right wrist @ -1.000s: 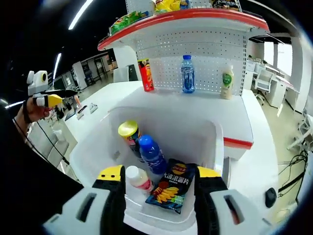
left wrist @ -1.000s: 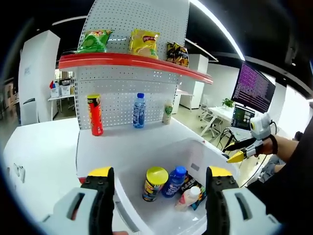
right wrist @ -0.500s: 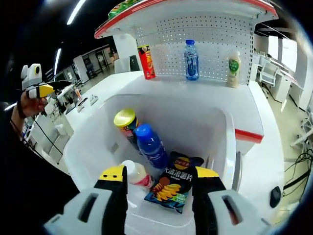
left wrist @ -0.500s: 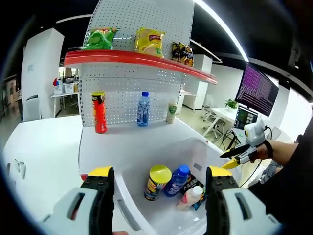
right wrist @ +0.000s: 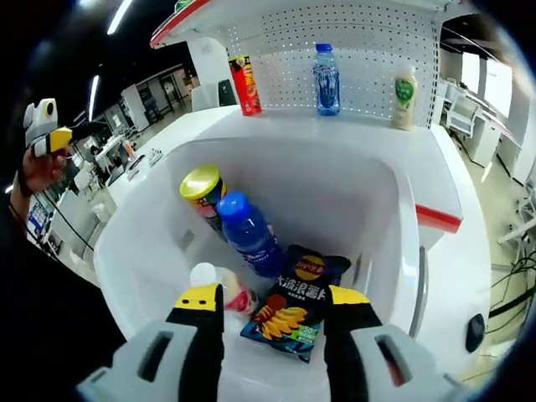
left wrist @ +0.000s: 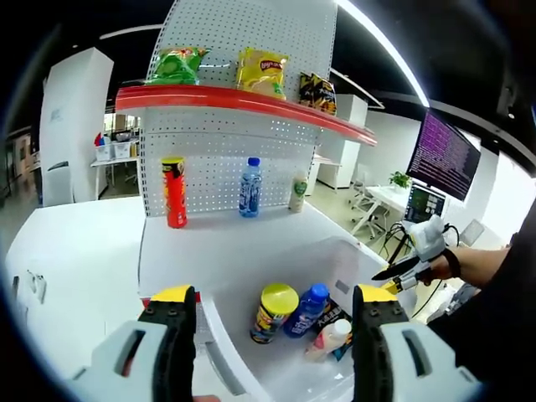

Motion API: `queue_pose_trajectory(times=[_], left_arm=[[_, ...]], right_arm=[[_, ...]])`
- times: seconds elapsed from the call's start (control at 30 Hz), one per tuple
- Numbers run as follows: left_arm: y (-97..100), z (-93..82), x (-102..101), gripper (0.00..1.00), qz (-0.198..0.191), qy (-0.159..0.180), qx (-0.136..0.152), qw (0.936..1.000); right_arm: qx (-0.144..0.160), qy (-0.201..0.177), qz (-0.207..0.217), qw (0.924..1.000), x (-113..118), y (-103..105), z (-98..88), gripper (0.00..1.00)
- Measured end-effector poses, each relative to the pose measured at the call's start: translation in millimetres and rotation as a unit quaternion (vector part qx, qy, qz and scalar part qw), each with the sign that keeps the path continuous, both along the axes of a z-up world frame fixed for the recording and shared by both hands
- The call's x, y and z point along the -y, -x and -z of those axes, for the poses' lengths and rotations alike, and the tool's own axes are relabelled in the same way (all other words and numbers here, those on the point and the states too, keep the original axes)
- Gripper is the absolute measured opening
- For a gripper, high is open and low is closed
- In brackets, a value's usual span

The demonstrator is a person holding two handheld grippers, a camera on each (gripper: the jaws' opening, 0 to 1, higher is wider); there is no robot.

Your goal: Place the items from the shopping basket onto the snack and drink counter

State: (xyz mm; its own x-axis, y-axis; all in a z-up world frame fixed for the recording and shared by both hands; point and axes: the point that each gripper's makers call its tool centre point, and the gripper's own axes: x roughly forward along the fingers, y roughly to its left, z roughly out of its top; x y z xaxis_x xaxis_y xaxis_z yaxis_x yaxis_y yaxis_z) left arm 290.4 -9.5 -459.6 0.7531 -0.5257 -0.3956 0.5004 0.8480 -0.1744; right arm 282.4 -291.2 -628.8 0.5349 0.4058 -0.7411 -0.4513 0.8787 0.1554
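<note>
A white shopping basket holds a yellow-lidded can, a blue bottle, a small white bottle and a dark chip bag. My right gripper hovers open just above the white bottle and the bag, with nothing between its jaws. In the left gripper view, my left gripper stands open and empty in front of the basket. The can and the blue bottle lie beyond it. The right gripper reaches in from the right, over the basket's rim.
The counter's lower shelf carries a red can, a water bottle and a pale bottle. Three chip bags sit on the red-edged upper shelf. A lit monitor stands at the right. My left gripper is far left.
The right gripper has come down and closer to the items in the basket, which look larger now. The left gripper has barely moved. Both stay open.
</note>
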Motion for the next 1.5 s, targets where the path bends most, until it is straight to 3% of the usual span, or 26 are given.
queue_pose_trajectory(times=[0.57, 0.83, 1.03, 1.5], left_arm=[[3.9, 3.9, -15, 0.75, -0.012, -0.002, -0.005, 0.9999], [5.5, 3.1, -15, 0.75, -0.011, -0.003, -0.005, 0.9999], [5.9, 3.7, -17, 0.75, -0.013, -0.003, -0.006, 0.9999], [4.9, 5.5, -18, 0.75, -0.015, -0.002, -0.008, 0.9999]], right_arm=[[-0.03, 0.028, 0.002, 0.9992, -4, -11, 32.6, 0.49], [-0.05, 0.037, 0.012, 0.998, -6, -20, 55.1, 0.51], [-0.045, 0.049, 0.026, 0.9975, -7, -31, 60.4, 0.52], [-0.068, 0.075, 0.027, 0.9945, -19, -37, 93.0, 0.52]])
